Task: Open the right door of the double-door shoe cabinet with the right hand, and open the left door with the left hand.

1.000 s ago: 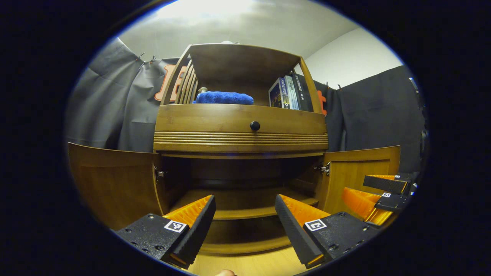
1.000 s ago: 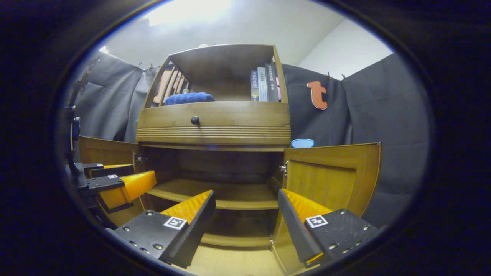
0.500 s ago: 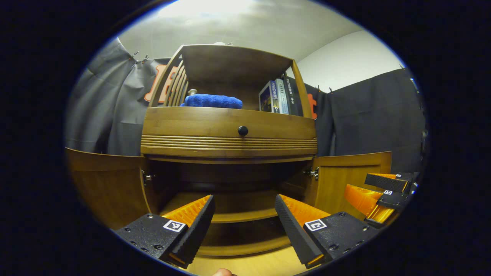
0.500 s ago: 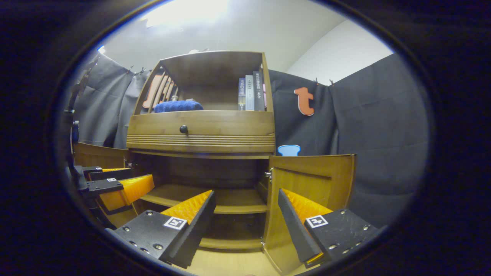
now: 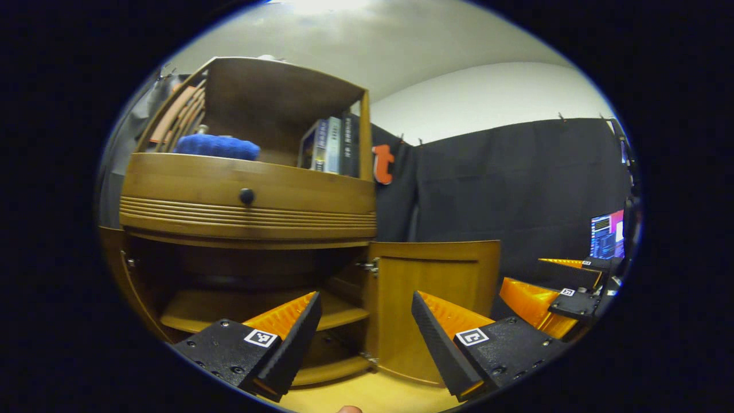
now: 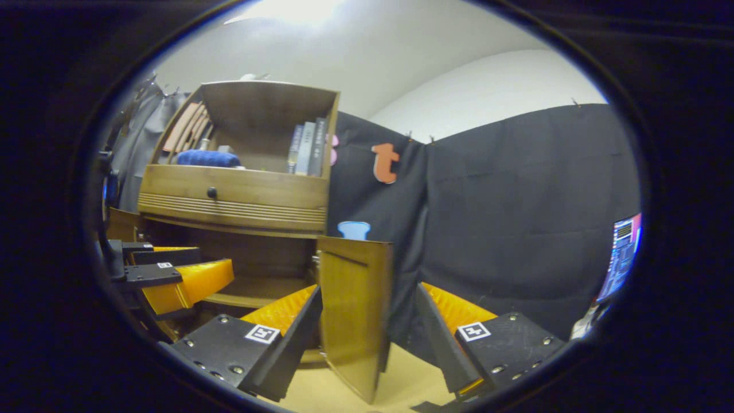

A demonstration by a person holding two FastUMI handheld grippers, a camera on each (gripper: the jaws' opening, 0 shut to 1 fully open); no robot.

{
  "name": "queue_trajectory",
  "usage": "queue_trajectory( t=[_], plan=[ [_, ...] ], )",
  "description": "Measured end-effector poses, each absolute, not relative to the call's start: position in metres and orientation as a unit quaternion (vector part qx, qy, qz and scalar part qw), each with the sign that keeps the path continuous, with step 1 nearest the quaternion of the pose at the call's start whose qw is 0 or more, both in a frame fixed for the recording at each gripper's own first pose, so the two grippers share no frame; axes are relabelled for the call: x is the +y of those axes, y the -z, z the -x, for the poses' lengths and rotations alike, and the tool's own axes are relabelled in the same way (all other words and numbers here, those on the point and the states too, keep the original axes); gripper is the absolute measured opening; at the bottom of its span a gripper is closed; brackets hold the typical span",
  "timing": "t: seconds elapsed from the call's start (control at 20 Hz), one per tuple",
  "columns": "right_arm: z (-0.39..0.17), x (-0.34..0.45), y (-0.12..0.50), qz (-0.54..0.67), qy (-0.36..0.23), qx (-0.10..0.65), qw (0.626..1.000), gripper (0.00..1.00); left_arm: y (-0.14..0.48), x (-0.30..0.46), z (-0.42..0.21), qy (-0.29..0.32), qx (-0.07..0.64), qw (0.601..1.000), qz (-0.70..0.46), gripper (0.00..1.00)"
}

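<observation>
- Holding nothing, the left gripper (image 5: pixel 365 321) has its jaws spread wide in the left gripper view, with only air and the cabinet's lower edge between them.
- The right gripper (image 6: pixel 367 321) is likewise released in the right gripper view, its two fingers parted and pressing on nothing.
- The right door (image 6: pixel 354 310) stands swung out edge-on between the right gripper's fingers in that view, but whether either finger touches it I cannot tell.
- In the left gripper view the same right door (image 5: pixel 433 298) shows its inner panel, hinged at the cabinet's right side and wide open.
- The right gripper (image 5: pixel 553 298) appears farther off at the right of the left gripper view, just beyond the open door.
- The left gripper (image 6: pixel 178 275) appears at the left of the right gripper view, in front of the cabinet's open lower bay.
- The left door (image 6: pixel 117 223) is seen as a sliver at the far left, swung outward from the shoe cabinet (image 5: pixel 246 198).
- Inside the lower bay a bare wooden shelf (image 5: pixel 229 307) runs across.
- Above the doors sits a drawer front with a dark round knob (image 5: pixel 246 195).
- The top compartment holds a blue towel (image 5: pixel 217 147) on the left and upright books (image 5: pixel 332 146) on the right.
- A lit screen (image 6: pixel 620 255) glows at the far right edge, against the booth's dark cloth.
</observation>
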State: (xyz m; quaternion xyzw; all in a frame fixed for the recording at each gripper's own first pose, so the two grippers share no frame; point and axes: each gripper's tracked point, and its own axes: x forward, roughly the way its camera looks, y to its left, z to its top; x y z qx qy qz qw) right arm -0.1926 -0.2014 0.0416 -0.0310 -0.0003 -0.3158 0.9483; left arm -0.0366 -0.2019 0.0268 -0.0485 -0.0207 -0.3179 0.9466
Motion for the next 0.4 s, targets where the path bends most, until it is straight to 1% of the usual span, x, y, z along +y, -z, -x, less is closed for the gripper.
queue_trajectory(
  t=[0.05,0.15,0.2,0.25,0.3,0.35,0.4],
  plan=[
    [0.206,-0.214,-0.041,0.031,0.328,0.002,0.944,0.95,-0.028,-0.219,0.044,0.333,-0.020,0.941,0.051,0.97],
    [0.227,-0.242,-0.041,0.031,0.345,0.004,0.938,0.97,-0.032,-0.255,0.062,0.357,-0.020,0.932,0.056,0.96],
    [0.238,-0.258,-0.040,0.032,0.350,0.004,0.936,0.96,-0.032,-0.273,0.070,0.365,-0.021,0.929,0.056,0.96],
    [0.244,-0.277,-0.038,0.034,0.352,0.006,0.935,0.97,-0.034,-0.291,0.077,0.369,-0.021,0.927,0.055,0.96],
    [0.248,-0.298,-0.037,0.035,0.352,0.008,0.935,0.96,-0.034,-0.309,0.085,0.371,-0.022,0.927,0.056,0.99],
    [0.251,-0.318,-0.036,0.036,0.349,0.007,0.937,0.96,-0.036,-0.326,0.090,0.368,-0.023,0.928,0.058,0.96],
    [0.253,-0.339,-0.035,0.034,0.340,0.009,0.940,0.97,-0.037,-0.343,0.094,0.362,-0.023,0.930,0.062,0.97]
  ],
)
